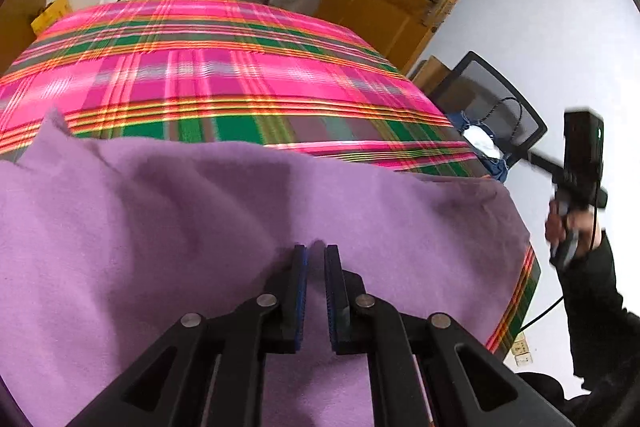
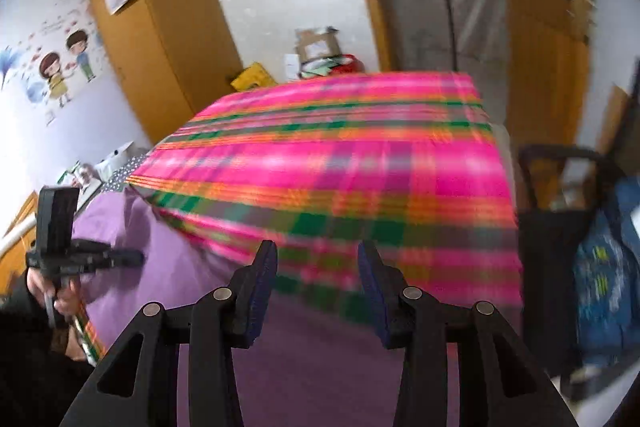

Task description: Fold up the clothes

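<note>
Pinching purple garment (image 1: 200, 219) fold: left gripper (image 1: 316, 251), jaws nearly closed | right gripper (image 2: 316, 251): jaws released, empty, above plaid bedsheet (image 2: 340, 155)

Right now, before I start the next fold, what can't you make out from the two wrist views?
- Left gripper: whether it pinches the purple cloth; the narrow gap between its fingers hides this.
- Purple cloth: garment type and near edge, cut off by the left wrist frame.
- Plaid bedcover: motion-blurred in the right wrist view.
- Right gripper: open, holding nothing.
</note>
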Demonstrator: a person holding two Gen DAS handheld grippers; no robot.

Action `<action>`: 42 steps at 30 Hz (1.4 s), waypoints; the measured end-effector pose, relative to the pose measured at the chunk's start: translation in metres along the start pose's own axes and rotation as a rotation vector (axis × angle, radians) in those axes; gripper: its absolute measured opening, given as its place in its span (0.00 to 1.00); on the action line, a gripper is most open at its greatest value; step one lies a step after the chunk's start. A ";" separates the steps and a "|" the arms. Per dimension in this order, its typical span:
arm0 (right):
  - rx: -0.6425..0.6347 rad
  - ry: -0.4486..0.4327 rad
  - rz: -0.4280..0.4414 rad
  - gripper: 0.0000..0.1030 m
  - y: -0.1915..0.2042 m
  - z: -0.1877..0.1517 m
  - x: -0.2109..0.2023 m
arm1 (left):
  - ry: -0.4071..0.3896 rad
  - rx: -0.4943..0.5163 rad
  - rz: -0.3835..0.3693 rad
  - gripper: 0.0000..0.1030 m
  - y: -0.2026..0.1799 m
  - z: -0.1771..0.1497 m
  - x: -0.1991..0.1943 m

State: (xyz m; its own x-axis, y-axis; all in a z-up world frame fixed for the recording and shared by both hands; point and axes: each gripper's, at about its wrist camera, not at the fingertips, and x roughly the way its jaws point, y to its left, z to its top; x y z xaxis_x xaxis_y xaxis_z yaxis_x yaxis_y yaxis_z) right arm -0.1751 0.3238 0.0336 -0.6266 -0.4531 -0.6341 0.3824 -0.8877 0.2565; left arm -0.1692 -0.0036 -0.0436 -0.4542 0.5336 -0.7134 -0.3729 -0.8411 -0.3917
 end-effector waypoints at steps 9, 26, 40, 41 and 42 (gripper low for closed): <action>-0.045 0.100 0.071 0.27 0.021 -0.027 0.025 | 0.028 0.076 -0.033 0.07 -0.030 0.008 0.013; 0.429 -0.164 -0.192 0.37 -0.103 -0.080 -0.082 | 0.017 -0.023 0.031 0.07 0.002 0.011 0.017; 0.674 -0.131 0.071 0.19 -0.178 -0.100 -0.034 | 0.027 0.003 0.056 0.07 -0.006 0.006 0.014; 0.666 -0.132 0.059 0.05 -0.178 -0.098 -0.034 | 0.027 0.004 0.056 0.07 -0.006 0.007 0.015; 0.659 -0.134 0.048 0.06 -0.177 -0.096 -0.034 | 0.027 0.004 0.056 0.07 -0.006 0.008 0.016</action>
State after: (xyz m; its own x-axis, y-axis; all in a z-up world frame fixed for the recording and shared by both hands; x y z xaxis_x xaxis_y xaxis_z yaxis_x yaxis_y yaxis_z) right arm -0.1564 0.5046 -0.0599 -0.7143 -0.4619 -0.5258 -0.0557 -0.7114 0.7005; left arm -0.1805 0.0105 -0.0478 -0.4519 0.4834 -0.7497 -0.3514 -0.8689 -0.3485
